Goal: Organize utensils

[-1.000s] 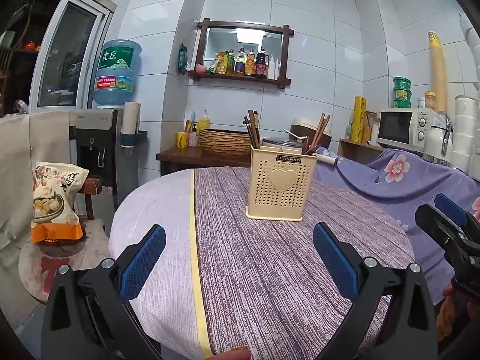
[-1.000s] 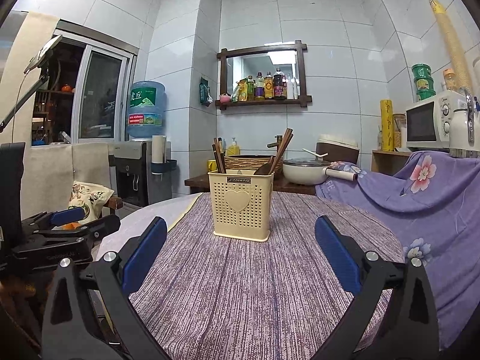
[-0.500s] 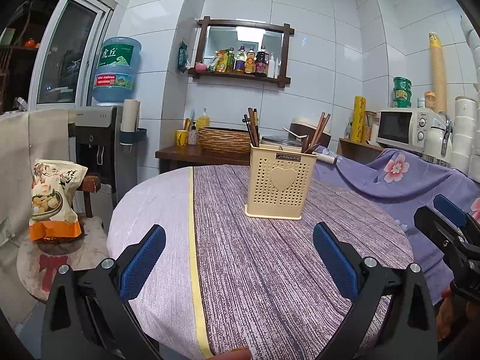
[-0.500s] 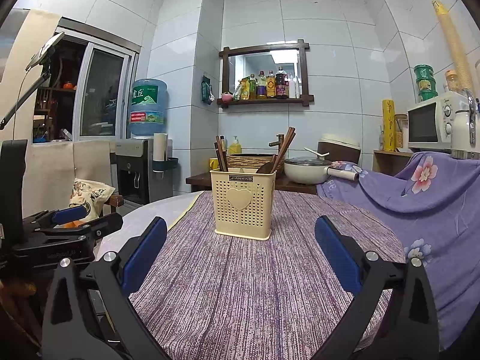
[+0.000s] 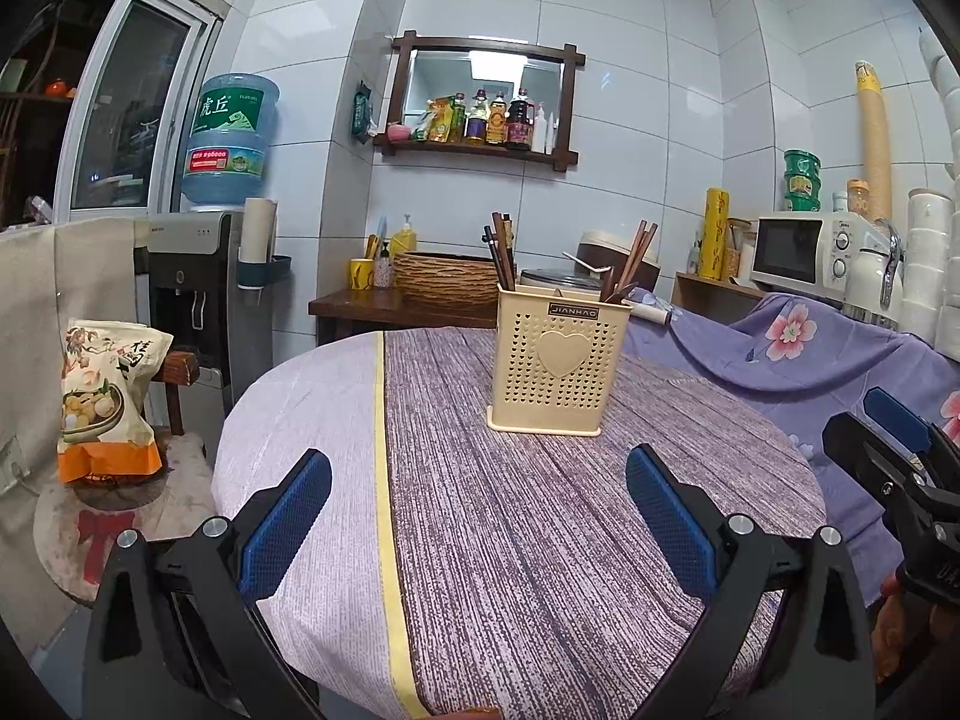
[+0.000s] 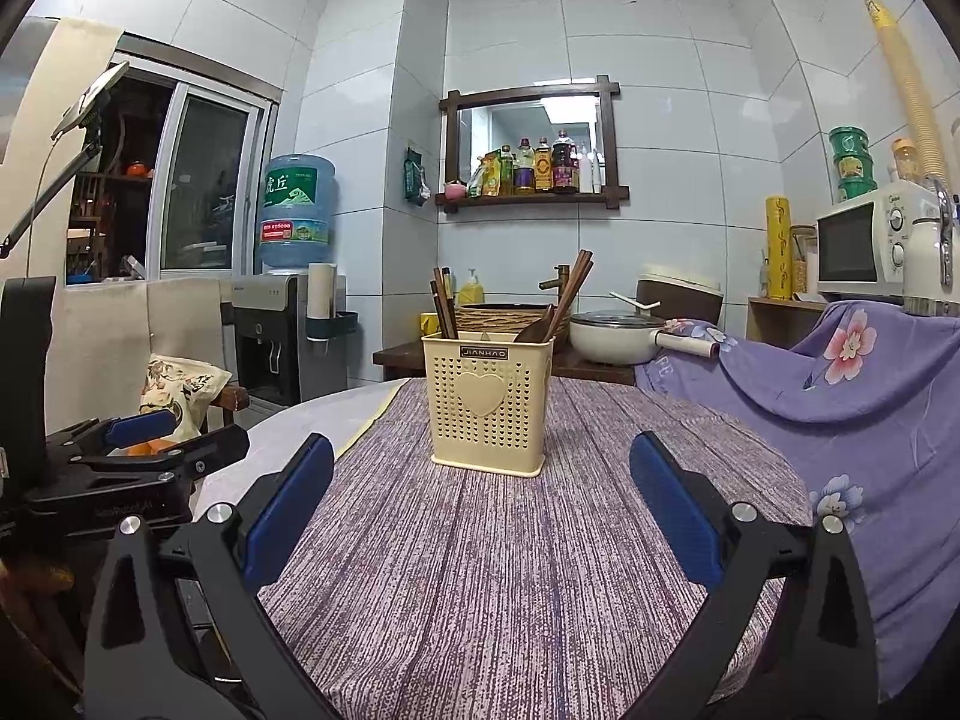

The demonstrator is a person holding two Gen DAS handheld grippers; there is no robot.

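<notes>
A cream perforated utensil holder (image 5: pixel 558 369) with a heart on its front stands upright on the round table's purple striped cloth (image 5: pixel 540 528); it also shows in the right wrist view (image 6: pixel 487 405). Dark chopsticks (image 5: pixel 503 251) stand in its left side and brown chopsticks (image 5: pixel 631 261) with a wooden spoon (image 6: pixel 534 330) lean in its right side. My left gripper (image 5: pixel 477 513) is open and empty, well short of the holder. My right gripper (image 6: pixel 480 501) is open and empty, just short of the holder.
A purple floral cloth (image 5: pixel 810 348) covers things at the right. A side table behind holds a wicker basket (image 5: pixel 444 279) and a white pot (image 6: pixel 612 339). A stool with a snack bag (image 5: pixel 105 396) and a water dispenser (image 5: pixel 204 276) stand left.
Both views have shifted slightly; the holder sits a touch higher and nearer in frame. Both grippers stay open and empty.
</notes>
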